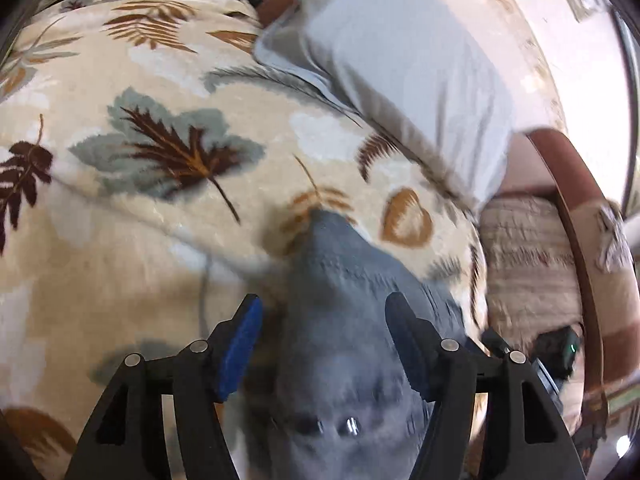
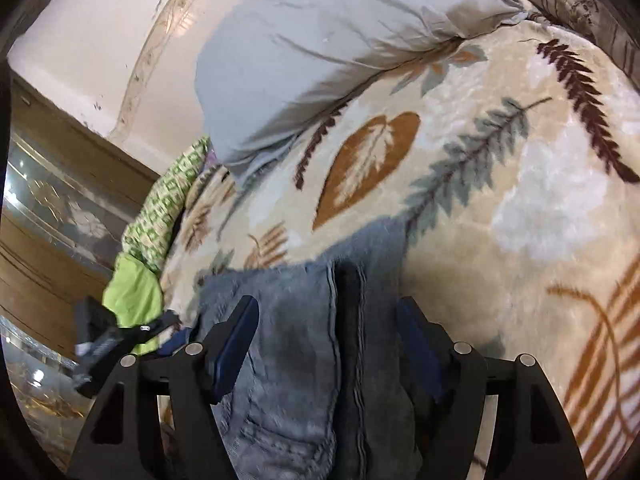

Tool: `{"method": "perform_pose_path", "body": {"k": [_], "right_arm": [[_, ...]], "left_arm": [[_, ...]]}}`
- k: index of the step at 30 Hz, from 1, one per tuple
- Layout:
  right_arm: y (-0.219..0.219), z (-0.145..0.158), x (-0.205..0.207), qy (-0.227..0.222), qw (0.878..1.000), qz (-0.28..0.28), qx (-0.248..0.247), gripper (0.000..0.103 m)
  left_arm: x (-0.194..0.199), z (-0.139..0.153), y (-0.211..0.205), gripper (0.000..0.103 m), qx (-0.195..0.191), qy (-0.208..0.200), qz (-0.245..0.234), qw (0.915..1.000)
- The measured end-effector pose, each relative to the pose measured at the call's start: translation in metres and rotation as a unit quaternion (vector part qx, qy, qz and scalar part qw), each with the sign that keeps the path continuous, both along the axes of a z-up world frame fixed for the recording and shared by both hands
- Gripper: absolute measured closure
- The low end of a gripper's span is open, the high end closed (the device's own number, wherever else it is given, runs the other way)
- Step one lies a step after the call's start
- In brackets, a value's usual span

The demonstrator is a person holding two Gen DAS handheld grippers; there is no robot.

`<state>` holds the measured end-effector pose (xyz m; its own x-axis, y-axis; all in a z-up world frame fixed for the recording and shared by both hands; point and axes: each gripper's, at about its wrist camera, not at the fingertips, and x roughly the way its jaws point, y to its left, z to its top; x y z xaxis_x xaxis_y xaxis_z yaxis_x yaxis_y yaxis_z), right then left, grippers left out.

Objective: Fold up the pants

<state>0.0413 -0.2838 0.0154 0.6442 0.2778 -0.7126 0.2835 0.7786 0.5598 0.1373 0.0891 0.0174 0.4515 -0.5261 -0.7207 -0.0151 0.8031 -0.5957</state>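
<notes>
Hovering: both tools hang over the bed, angled down at the cloth.
Pants: blue-grey denim jeans (image 1: 340, 320) lie bunched on the cream fleece blanket with brown and grey leaf print (image 1: 140, 240); in the right view the jeans (image 2: 304, 340) show stacked layers and a long seam running away from the camera.
Left tool: the black left tool with blue pads (image 1: 324, 344) stands released, its jaws apart on either side of a ridge of denim, pads clear of the cloth as far as the blur allows.
Right tool: the right tool (image 2: 328, 340) is likewise released, straddling the folded seam, with nothing pinched.
Surroundings: a pale grey pillow (image 2: 320, 40) sits well beyond the jeans; a green patterned cloth (image 2: 160, 208) hangs at the bed's edge.
Stage: my read is a regrip between folds, the pants only partly folded.
Risk one: closing on just the top layer would peel it away and undo the stack.
Risk two: a pad dipping too low could snag the plush blanket along with the denim and drag both.
Risk three: uneven pulls from the two hands would skew the fold line.
</notes>
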Motion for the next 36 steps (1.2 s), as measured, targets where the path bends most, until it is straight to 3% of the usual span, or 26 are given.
{"method": "perform_pose_path", "body": {"k": [3,5,7,10,12,15,18,19,20,22,23,29,31,33,35,36], "right_arm": [[0.012,0.011,-0.006,-0.009,0.999,-0.006,-0.039,0.046],[0.026,0.024,-0.005,-0.029,0.997,0.017,-0.062,0.049],[0.036,0.028,0.003,-0.012,0.994,0.025,-0.103,0.050],[0.022,0.029,0.000,-0.001,0.996,-0.017,-0.085,0.054],[0.018,0.052,-0.011,-0.046,0.992,-0.038,-0.108,0.054],[0.019,0.060,-0.005,-0.062,0.994,0.003,-0.087,0.055],[0.021,0.035,0.017,-0.016,0.996,0.025,-0.081,0.057],[0.020,0.022,0.025,0.008,0.996,0.025,-0.084,0.063],[0.020,0.009,0.030,0.027,0.996,0.023,-0.077,0.080],[0.024,-0.006,0.035,0.047,0.996,0.040,-0.064,0.092],[0.027,-0.008,0.035,0.054,0.994,0.038,-0.085,0.096],[0.030,0.037,0.027,-0.016,0.990,0.009,-0.141,0.099],[0.027,0.027,0.039,-0.001,0.989,0.007,-0.151,0.099],[0.022,-0.004,0.052,0.043,0.986,0.007,-0.159,0.099],[0.017,-0.023,0.056,0.070,0.988,0.015,-0.135,0.098],[0.015,-0.019,0.052,0.059,0.990,0.007,-0.126,0.095]], "left_arm": [[-0.018,-0.001,-0.004,0.041,0.040,0.007,-0.012,0.9991],[-0.019,-0.006,-0.016,0.042,0.061,0.014,-0.022,0.9978],[-0.019,-0.010,-0.027,0.043,0.079,0.020,-0.027,0.9963],[-0.018,-0.007,-0.036,0.044,0.081,0.019,-0.033,0.9960],[-0.014,-0.008,-0.040,0.044,0.084,0.017,-0.031,0.9959],[-0.012,-0.010,-0.043,0.045,0.079,0.017,-0.031,0.9962],[-0.011,-0.012,-0.045,0.045,0.085,0.012,-0.033,0.9958],[-0.011,-0.012,-0.045,0.045,0.085,0.011,-0.034,0.9957],[-0.011,-0.012,-0.044,0.045,0.083,0.013,-0.034,0.9959],[-0.009,-0.015,-0.042,0.045,0.078,0.017,-0.035,0.9962],[-0.008,-0.016,-0.043,0.045,0.073,0.020,-0.036,0.9965],[-0.007,-0.014,-0.048,0.044,0.082,0.011,-0.036,0.9959],[-0.006,-0.016,-0.050,0.044,0.088,0.012,-0.038,0.9953],[-0.004,-0.020,-0.053,0.044,0.086,0.017,-0.044,0.9952],[-0.005,-0.020,-0.055,0.044,0.093,0.015,-0.046,0.9945],[-0.005,-0.019,-0.056,0.044,0.097,0.012,-0.044,0.9942]]}}
